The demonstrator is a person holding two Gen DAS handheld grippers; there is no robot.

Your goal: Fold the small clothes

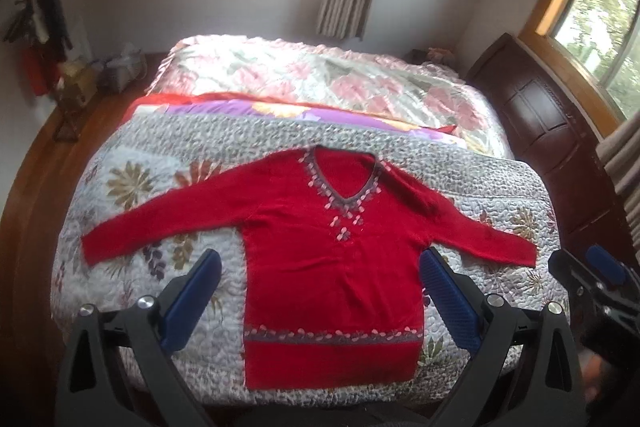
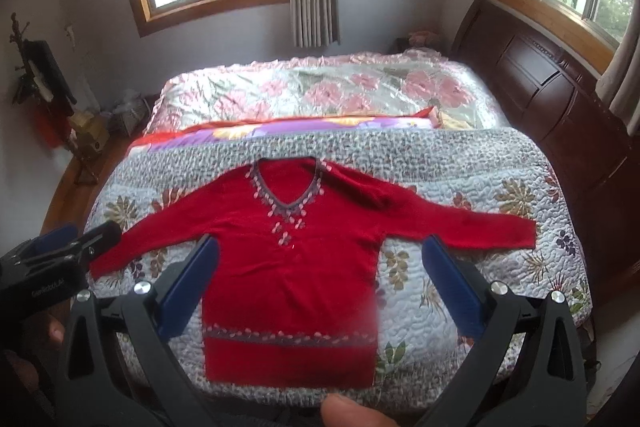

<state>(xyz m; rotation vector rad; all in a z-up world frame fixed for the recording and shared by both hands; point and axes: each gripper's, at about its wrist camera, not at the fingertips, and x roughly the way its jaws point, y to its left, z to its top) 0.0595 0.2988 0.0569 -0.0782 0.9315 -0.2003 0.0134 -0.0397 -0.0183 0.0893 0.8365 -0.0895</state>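
Both pairs of blue pads hang over the near edge of the bed, jaws spread wide and holding nothing. Ahead of my left gripper [image 1: 320, 299] and right gripper [image 2: 320, 287] the red sweater [image 1: 332, 267] lies flat on the quilt [image 1: 120, 187], hem toward me, neck away, sleeves stretched out to either side across my line of reach. I judge each sleeve cuff falls to the gripper on its own side. No containers show anywhere that I can see.
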